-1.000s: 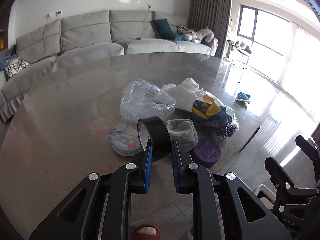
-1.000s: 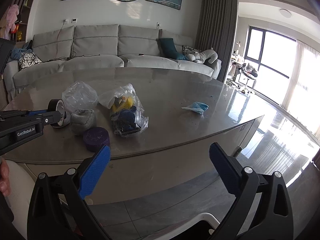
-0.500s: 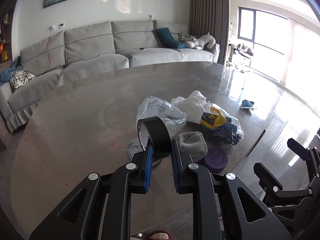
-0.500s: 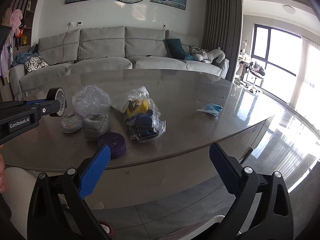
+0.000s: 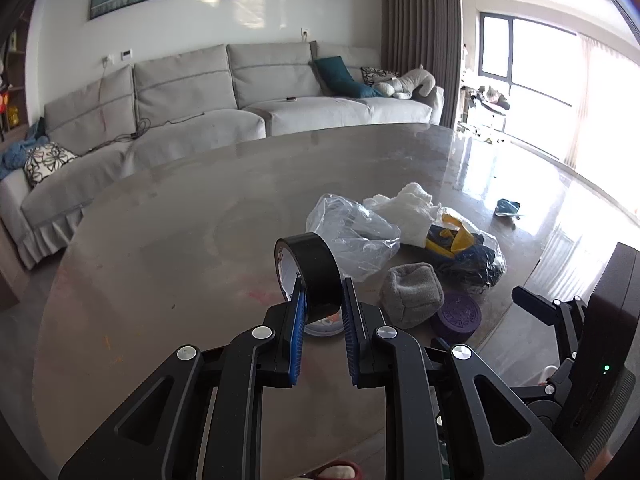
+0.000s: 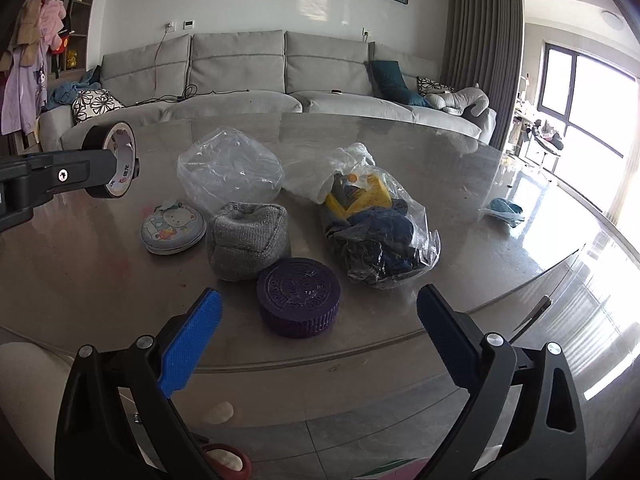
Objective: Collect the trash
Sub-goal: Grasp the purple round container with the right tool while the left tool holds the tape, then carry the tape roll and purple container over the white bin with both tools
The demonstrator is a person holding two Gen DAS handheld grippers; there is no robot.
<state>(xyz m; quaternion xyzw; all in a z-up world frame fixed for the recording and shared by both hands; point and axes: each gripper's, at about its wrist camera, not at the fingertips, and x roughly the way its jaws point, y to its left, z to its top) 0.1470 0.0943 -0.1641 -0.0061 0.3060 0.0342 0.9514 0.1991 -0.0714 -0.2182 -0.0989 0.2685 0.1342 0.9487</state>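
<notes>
Two grippers are at work over the round table [image 6: 120, 280]: the left gripper [image 5: 323, 312] is clamped on a roll of black tape [image 5: 310, 270], held clear above the tabletop, while the right gripper [image 6: 320, 328] has its jaws spread wide with nothing between them, having just closed a little, lined up on the purple round lid [image 6: 298, 296] near the table's front edge. Taking that lid as the landmark, a grey knitted bundle [image 6: 248, 240] touches its far left side, a cartoon-printed tin [image 6: 173, 227] lies further left, a clear bag of blue and yellow things [image 6: 376, 232] sits just to its right, an empty-looking clear bag [image 6: 230, 170] lies behind, and a small blue scrap [image 6: 502, 210] rests well off to the right. Risks, as I judge them: the tape is pinched across its width and could twist out; the right jaws could nudge the lid off the near edge or snag the bundle. Raised lettering on the lid is unreadable, as is the print inside the tape's core.
</notes>
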